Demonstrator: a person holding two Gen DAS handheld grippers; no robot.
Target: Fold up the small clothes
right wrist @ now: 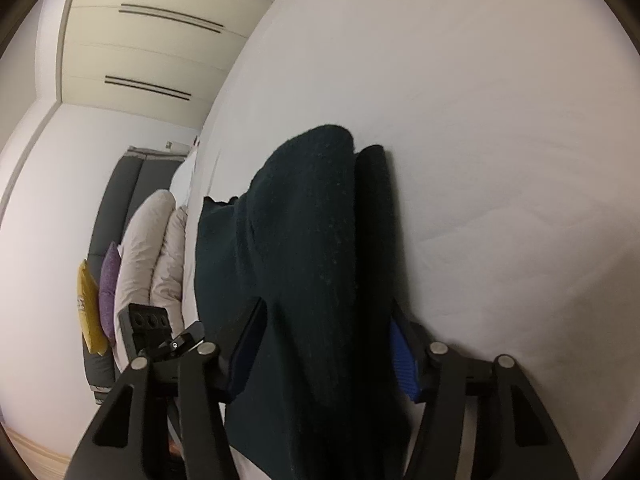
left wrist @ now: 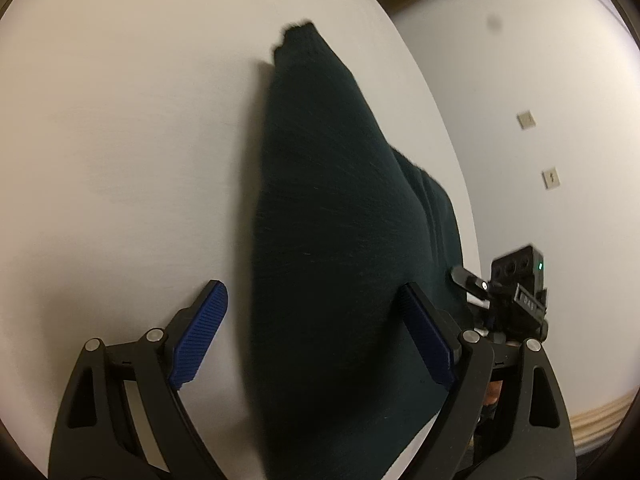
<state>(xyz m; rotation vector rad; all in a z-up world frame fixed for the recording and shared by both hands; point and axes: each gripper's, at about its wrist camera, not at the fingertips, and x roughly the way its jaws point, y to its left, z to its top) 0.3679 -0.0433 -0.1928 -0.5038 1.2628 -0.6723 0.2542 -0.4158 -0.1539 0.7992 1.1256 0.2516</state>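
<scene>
While spread wide over the white tabletop (left wrist: 120,140), straddles the near end of a dark green garment (left wrist: 332,240): left gripper (left wrist: 316,336), seen from the left wrist. Left blue-padded finger clear of the cloth, over bare white just beside the garment's edge. Right finger over the cloth itself, no squeeze visible. Lies lengthwise away from the camera, tapering to a ragged far tip near the tabletop's curved right edge, with a second fold peeking out low on its right side. Further right, a pale wall (left wrist: 540,80) with two small plates on it, and a strip of light wood floor at the bottom corner.

From the right wrist, starting at the left: a white wall, cream cupboard doors (right wrist: 152,52) with dark slot handles, then a grey sofa (right wrist: 120,188) carrying a yellow cushion (right wrist: 90,308), a purple cushion (right wrist: 109,280) and pale bedding (right wrist: 148,248). At centre, the same garment bunched into a thick hump rising between the fingers of the right gripper (right wrist: 326,354). Set at a middling gap, filled edge to edge with cloth; both blue pads partly hidden by it, so cannot tell whether pressing or merely alongside. Right of that, only white tabletop, faintly creased.
</scene>
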